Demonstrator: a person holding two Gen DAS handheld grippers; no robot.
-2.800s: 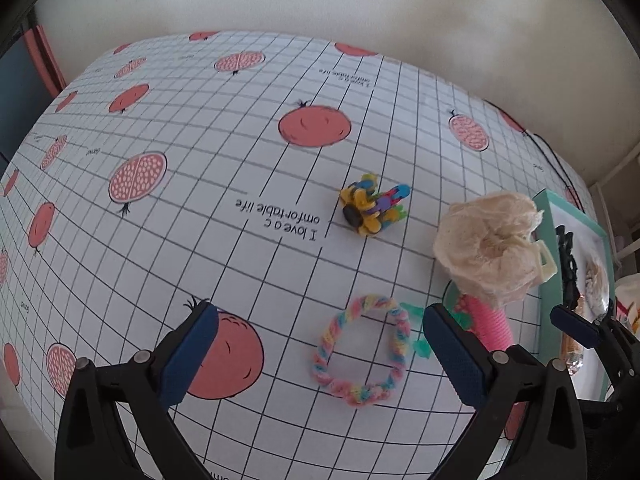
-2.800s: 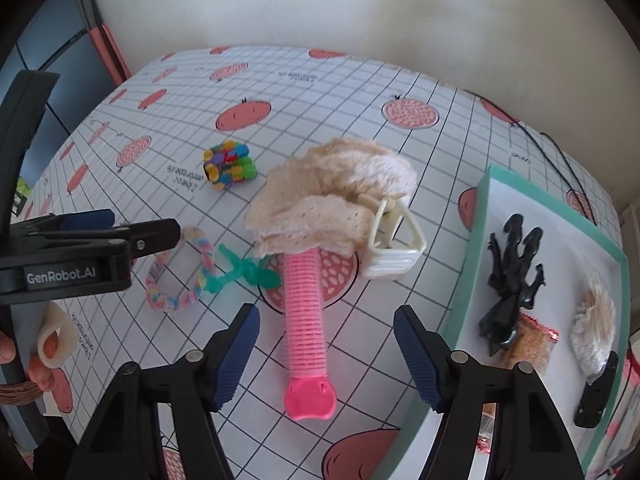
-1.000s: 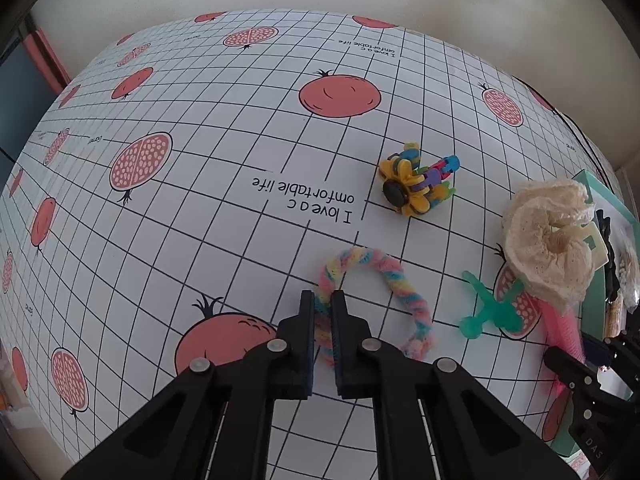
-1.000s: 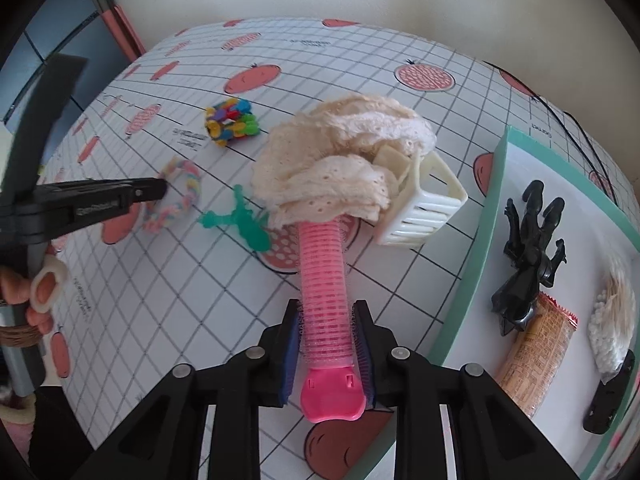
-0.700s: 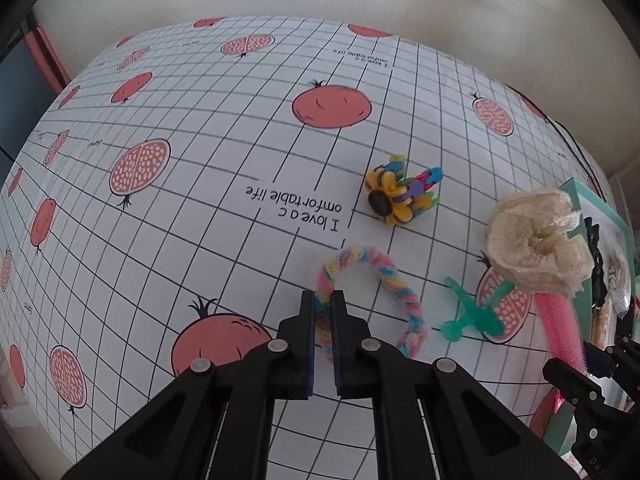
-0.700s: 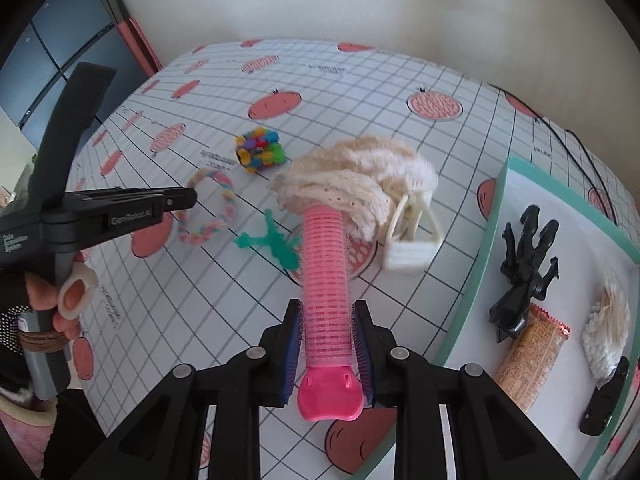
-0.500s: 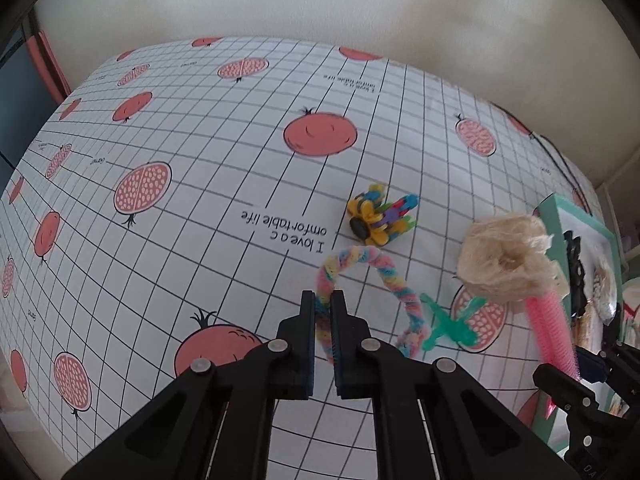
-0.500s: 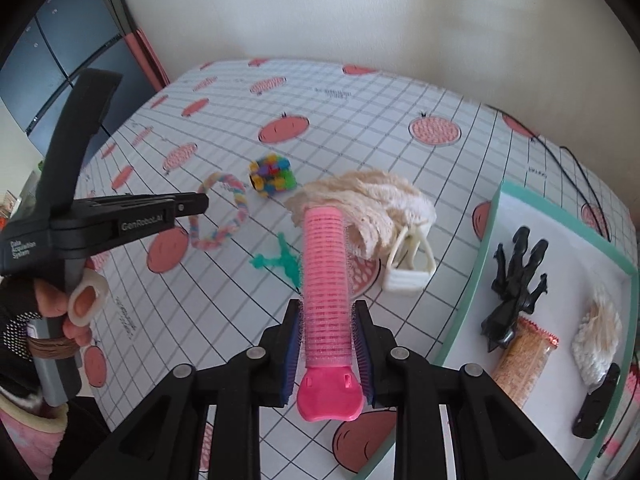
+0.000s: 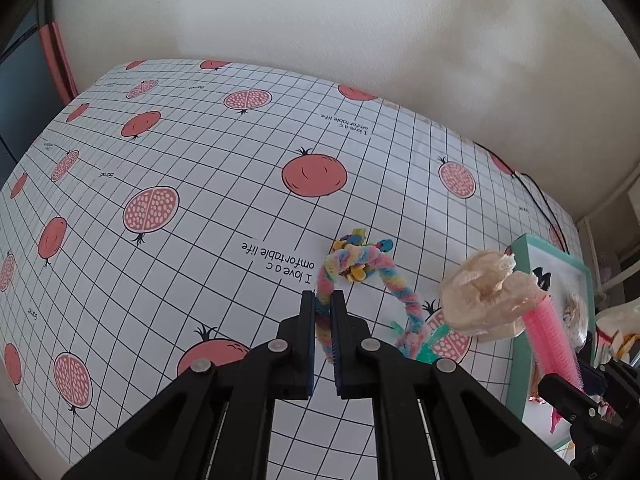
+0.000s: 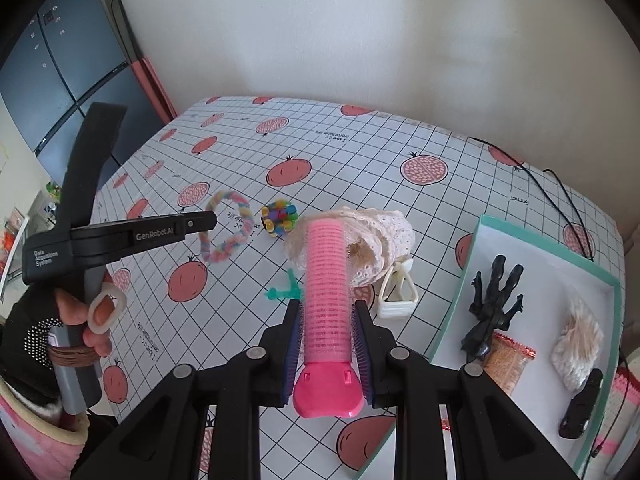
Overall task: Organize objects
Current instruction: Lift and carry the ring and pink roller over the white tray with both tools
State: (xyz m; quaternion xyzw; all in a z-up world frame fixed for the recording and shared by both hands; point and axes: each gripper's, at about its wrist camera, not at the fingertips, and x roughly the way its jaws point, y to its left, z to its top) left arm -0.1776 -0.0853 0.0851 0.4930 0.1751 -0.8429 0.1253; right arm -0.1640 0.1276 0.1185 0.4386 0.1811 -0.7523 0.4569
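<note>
1. The right claw (image 10: 326, 344) is clamped on a pink hair roller (image 10: 325, 280), which is held by its lower end, just above its flat pink cap, and is raised off the desk (image 10: 360, 168).
2. A cream lace scrunchie (image 10: 384, 240) is seen around the roller's far end and is lifted with it.
3. The left claw (image 9: 324, 332) is closed on a pastel twisted loop (image 9: 384, 276), which is pinched at one side and hangs clear of the desk.
4. In the right wrist view, the left claw is seen from the side, gripped by a person's hand (image 10: 86, 320).
5. A green plastic clip (image 10: 285, 288) is seen lying on the desk just left of the roller, and a white claw clip (image 10: 398, 292) just right of it, below the scrunchie.
6. A multicoloured bead bundle (image 10: 279, 218) is seen on the desk beyond them, near the printed lettering.
7. A teal-rimmed tray (image 10: 560, 248) is seen at the right edge of the desk; a black claw clip (image 10: 494, 300), an orange packet (image 10: 506, 364), a cream fluffy item (image 10: 578, 344) and a small black object (image 10: 580, 408) lie in it.
8. A black cable (image 10: 560, 192) is seen running over the far right of the desk, behind the tray.
</note>
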